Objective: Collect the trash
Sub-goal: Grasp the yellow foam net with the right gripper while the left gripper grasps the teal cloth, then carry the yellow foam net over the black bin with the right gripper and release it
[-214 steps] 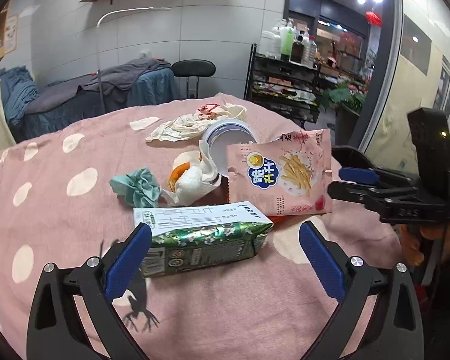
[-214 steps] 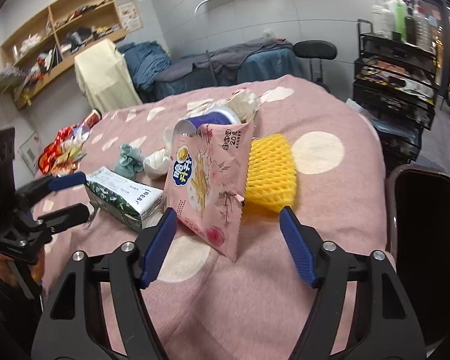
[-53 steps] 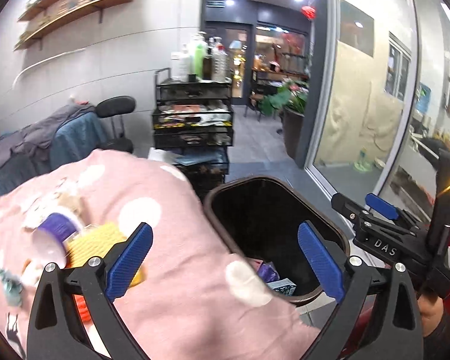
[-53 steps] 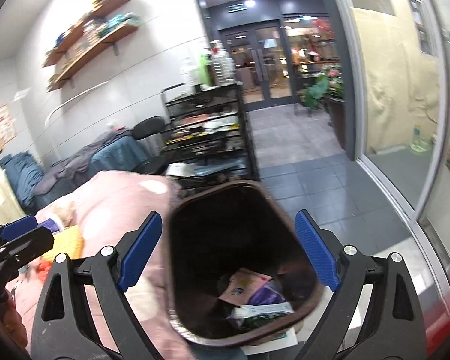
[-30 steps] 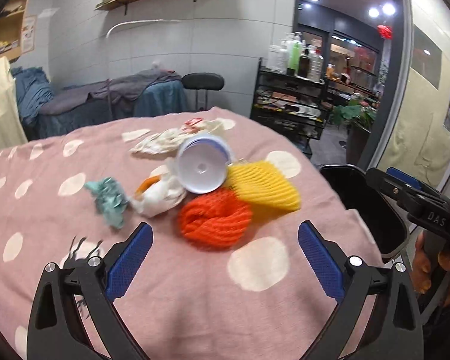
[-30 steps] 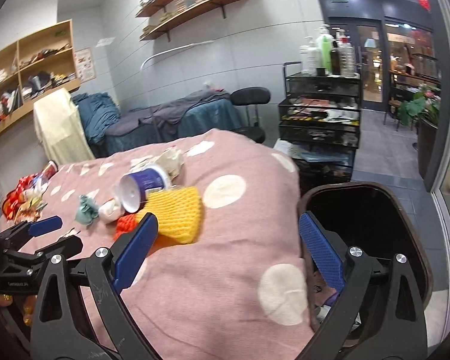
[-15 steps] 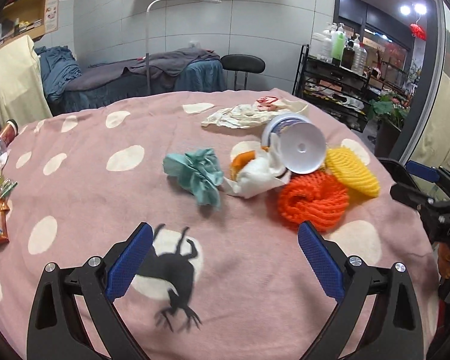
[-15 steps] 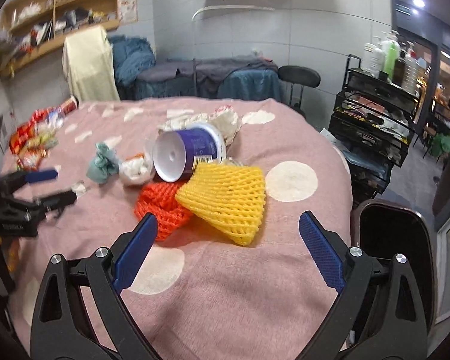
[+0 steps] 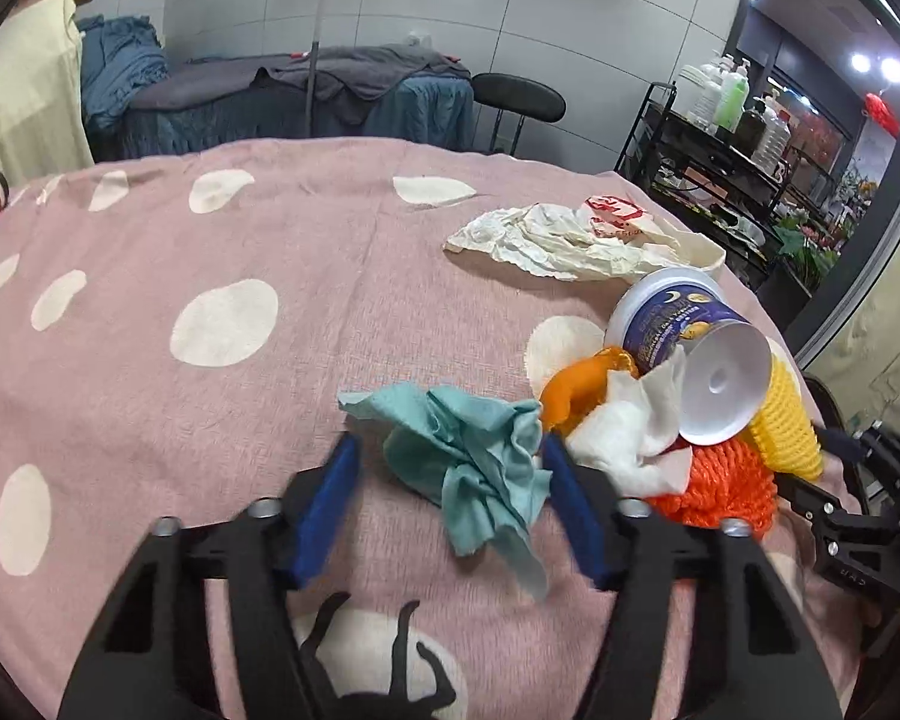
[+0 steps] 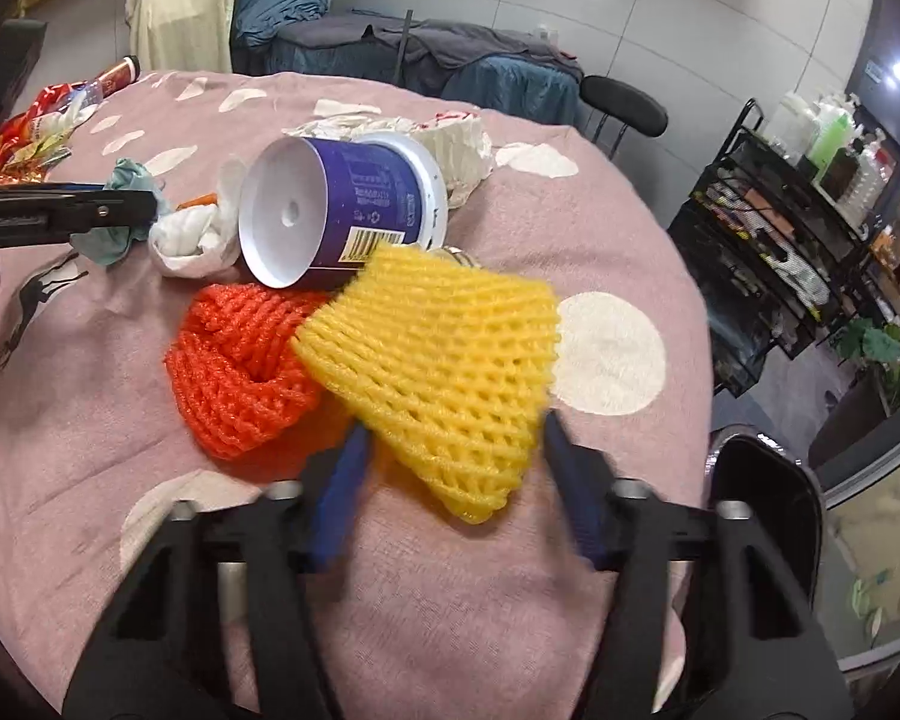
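My left gripper is open, its blue pads on either side of a crumpled teal tissue on the pink dotted cloth. My right gripper is open around the near corner of a yellow foam net. An orange foam net lies to the left of the yellow one. A purple tub lies on its side behind both nets. A white tissue wad with orange peel sits between the tub and the teal tissue. The left gripper also shows in the right wrist view.
A crumpled white paper wrapper lies behind the tub. A dark bin stands at the table's right edge. Snack packets lie at the far left. A black shelf rack, a stool and a covered bed stand beyond.
Both grippers have moved forward and down onto the trash and their jaws have narrowed: the left around the teal tissue, the right around the yellow net.
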`<state>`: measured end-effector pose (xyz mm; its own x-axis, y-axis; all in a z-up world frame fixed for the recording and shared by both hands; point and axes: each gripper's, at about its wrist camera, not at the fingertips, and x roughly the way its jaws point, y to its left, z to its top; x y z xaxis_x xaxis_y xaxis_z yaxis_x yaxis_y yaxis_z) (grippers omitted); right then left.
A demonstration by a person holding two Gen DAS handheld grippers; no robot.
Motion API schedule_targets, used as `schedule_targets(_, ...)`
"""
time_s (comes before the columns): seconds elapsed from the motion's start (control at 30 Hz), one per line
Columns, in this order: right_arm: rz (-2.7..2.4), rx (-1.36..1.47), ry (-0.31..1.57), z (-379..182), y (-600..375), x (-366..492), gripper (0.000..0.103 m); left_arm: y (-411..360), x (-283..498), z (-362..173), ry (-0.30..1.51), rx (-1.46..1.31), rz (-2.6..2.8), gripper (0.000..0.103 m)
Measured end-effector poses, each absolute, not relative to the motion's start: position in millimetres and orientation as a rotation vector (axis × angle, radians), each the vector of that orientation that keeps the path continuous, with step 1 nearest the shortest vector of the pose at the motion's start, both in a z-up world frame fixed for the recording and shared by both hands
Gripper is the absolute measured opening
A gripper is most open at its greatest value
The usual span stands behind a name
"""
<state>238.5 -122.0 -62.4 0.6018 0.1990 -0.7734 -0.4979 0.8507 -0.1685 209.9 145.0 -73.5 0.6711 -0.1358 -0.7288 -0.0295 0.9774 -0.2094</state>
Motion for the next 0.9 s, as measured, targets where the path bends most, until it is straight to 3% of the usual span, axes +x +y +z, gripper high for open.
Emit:
schedule_targets(0.07,0.445,-0.353,0.827,-60.4,-127.7,238.8,0.027,146.7,208.6,-75.2,0.835,-0.241,-0.069,0.038)
schedule_targets(0.1,0.453,-0.332,0.811,-57.3,-130.8,237.4,0.023,147.1,205.2,-74.6,0.825,-0.243,-0.066,0.029)
schedule_targets(0.17,0.457,-0.299,0.769,-49.9,-136.8,232.1,0.021,146.5,200.2,-70.8,0.806,-0.245,-0.070,0.024)
schedule_targets(0.9,0.422,-0.017,0.668,-24.4,-205.3,174.8,0.020,89.1,118.3,-16.3,0.614,-0.222,-0.139,0.023)
